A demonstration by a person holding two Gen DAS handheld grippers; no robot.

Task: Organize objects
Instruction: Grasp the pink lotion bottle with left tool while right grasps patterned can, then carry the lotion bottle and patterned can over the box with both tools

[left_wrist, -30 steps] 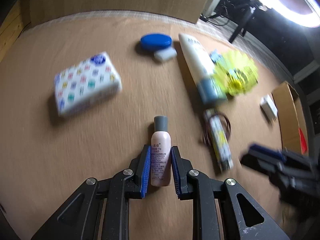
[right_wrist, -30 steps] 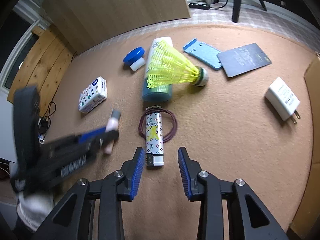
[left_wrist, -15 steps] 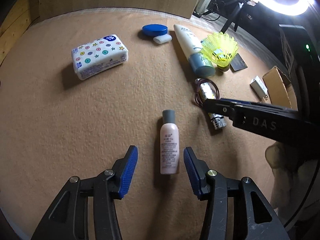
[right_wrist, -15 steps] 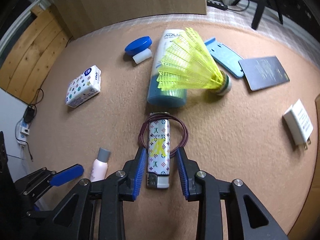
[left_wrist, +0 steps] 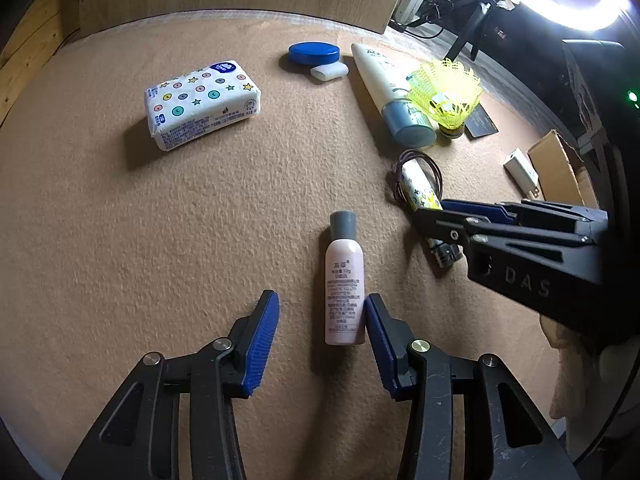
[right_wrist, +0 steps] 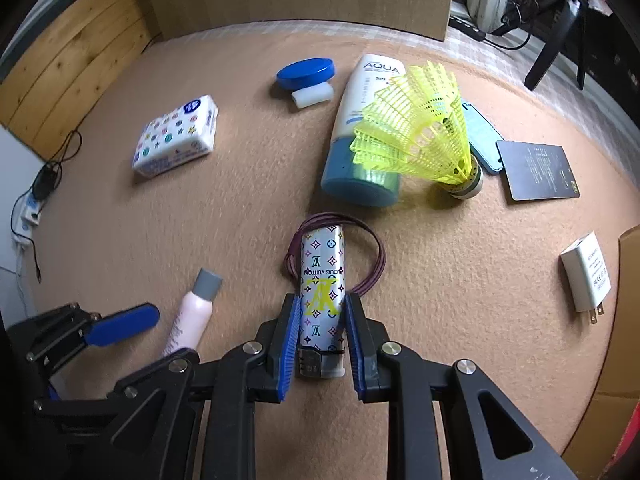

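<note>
A small pink bottle (left_wrist: 344, 284) with a grey cap lies flat on the tan felt table (left_wrist: 160, 220). My left gripper (left_wrist: 322, 320) is open around its lower end; the bottle lies against the right pad. The bottle also shows in the right wrist view (right_wrist: 192, 312). My right gripper (right_wrist: 322, 316) is shut on a patterned lighter (right_wrist: 322, 288), which lies over a dark red hair tie (right_wrist: 374, 256). In the left wrist view the right gripper (left_wrist: 440, 220) covers the lighter (left_wrist: 420, 190).
A tissue pack (left_wrist: 202, 102), a blue lid (left_wrist: 314, 53) with a white eraser (left_wrist: 329, 71), a cream tube (right_wrist: 366, 132), a yellow shuttlecock (right_wrist: 420, 132), a blue case (right_wrist: 482, 136), a dark card (right_wrist: 536, 170), a white charger (right_wrist: 588, 272) and a cardboard box (left_wrist: 560, 172) at the right edge.
My left gripper let go of the pink bottle, opened and backed off slightly. My right gripper moved forward and closed on the lighter.
</note>
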